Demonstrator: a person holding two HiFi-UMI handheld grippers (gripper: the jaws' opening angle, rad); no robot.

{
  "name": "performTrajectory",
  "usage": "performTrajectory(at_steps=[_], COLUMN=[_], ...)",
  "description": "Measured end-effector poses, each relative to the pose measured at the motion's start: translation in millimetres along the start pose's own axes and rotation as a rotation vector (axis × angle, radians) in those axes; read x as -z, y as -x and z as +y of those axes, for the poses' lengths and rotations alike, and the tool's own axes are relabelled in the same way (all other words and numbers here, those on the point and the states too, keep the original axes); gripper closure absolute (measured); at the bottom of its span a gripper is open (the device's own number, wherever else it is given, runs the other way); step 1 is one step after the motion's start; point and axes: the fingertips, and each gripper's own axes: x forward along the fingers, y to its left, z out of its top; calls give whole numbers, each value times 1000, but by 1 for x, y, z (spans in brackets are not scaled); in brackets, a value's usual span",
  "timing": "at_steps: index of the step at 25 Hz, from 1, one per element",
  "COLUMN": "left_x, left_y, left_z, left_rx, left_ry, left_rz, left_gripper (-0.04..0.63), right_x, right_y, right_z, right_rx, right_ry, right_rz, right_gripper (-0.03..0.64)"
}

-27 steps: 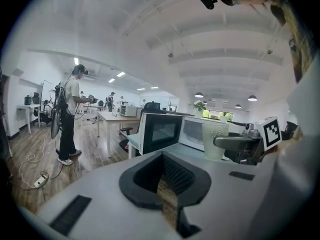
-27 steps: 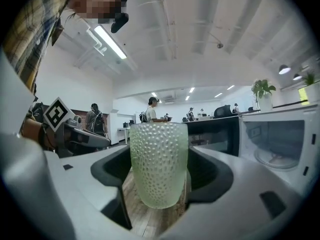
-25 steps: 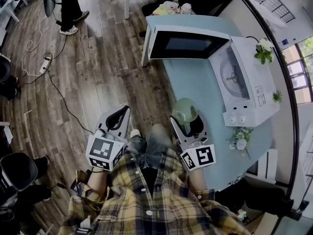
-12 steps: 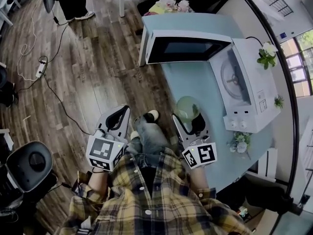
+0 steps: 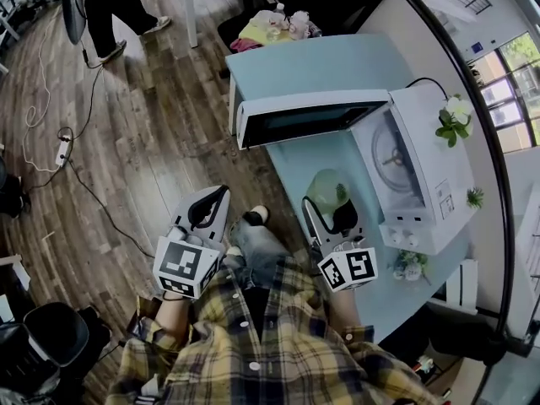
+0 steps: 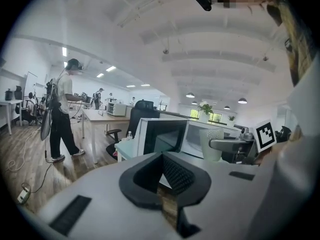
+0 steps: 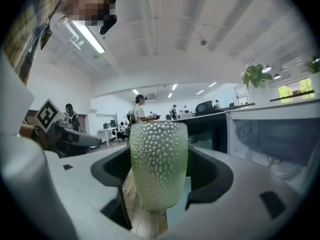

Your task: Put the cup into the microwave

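Note:
A pale green dimpled cup (image 5: 324, 189) stands upright between the jaws of my right gripper (image 5: 326, 206), which is shut on it above the light blue table (image 5: 331, 64). In the right gripper view the cup (image 7: 159, 163) fills the middle, gripped at both sides by the right gripper (image 7: 160, 184). The white microwave (image 5: 434, 175) lies just right of the cup, its door (image 5: 309, 117) swung wide open and its glass turntable (image 5: 396, 153) showing. My left gripper (image 5: 218, 195) hangs over the wooden floor to the left of the table, shut and holding nothing, and the left gripper view shows the left gripper (image 6: 164, 175) empty.
A potted plant (image 5: 454, 115) sits on the microwave and small flowers (image 5: 408, 263) stand on the table near its front corner. Clutter (image 5: 272, 27) lies at the table's far end. A person (image 5: 108, 7) stands at the back left. A cable and power strip (image 5: 62, 144) lie on the floor.
The view has shifted towards the table. The cup in my right gripper now sits closer to the microwave's opening, and the open door looks more edge-on. My left gripper has barely moved.

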Motion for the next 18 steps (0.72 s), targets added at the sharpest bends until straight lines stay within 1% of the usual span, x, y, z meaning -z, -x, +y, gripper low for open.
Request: performTrajectory(at_steps=[4,9,18], left_x=[-22,-42,-59], left_y=[-37,-84,-161], left_z=[-3,-21,-98], left_rx=[50,142,394], left_ry=[-23,-63,-157], left_rz=[-12,-19,27], left_gripper=[606,606,606], right_x=[-14,-25,-26], right_y=[-12,-11,39], right_z=[-32,-73,-140], right_rx=[58,148,372], right_ry=[2,1,-43], right_rz=[-17,-50,-82], right_gripper=[265,265,267])
